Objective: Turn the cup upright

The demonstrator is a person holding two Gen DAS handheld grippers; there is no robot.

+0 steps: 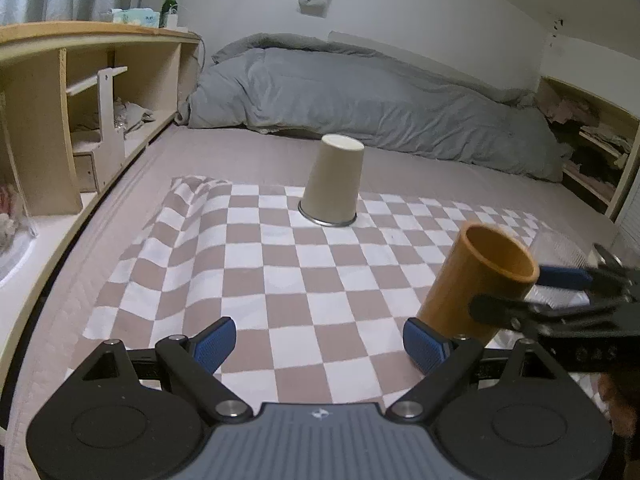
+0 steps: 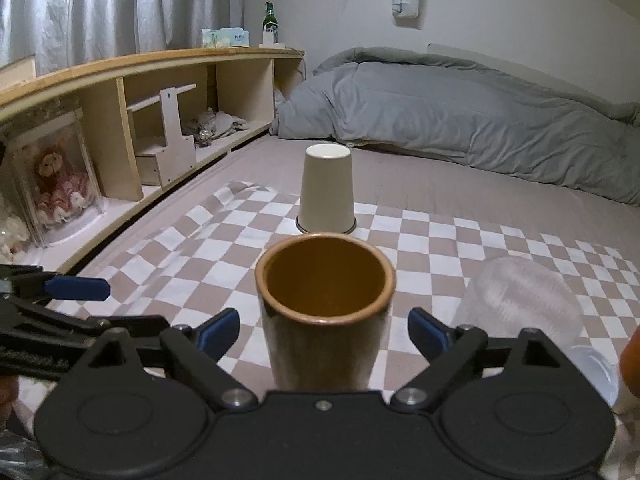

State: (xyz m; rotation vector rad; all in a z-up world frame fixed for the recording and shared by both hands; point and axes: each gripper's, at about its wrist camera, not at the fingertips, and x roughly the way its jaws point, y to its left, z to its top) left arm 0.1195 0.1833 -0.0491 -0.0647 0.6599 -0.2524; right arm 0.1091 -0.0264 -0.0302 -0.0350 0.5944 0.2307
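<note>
A brown cup (image 2: 324, 312) stands upright, mouth up, on the checkered cloth (image 2: 224, 240). My right gripper (image 2: 324, 334) is open, its blue pads on either side of the cup and apart from it. In the left wrist view the brown cup (image 1: 476, 284) is at the right with the right gripper (image 1: 532, 292) around it. My left gripper (image 1: 320, 344) is open and empty over the cloth (image 1: 280, 264). A beige cup (image 1: 334, 182) stands upside down at the cloth's far edge; it also shows in the right wrist view (image 2: 326, 190).
A clear plastic cup (image 2: 528, 304) lies to the right of the brown cup. A grey duvet (image 1: 360, 96) is heaped at the back of the bed. A wooden shelf unit (image 2: 140, 92) runs along the left, with a green bottle (image 2: 269, 18) on top.
</note>
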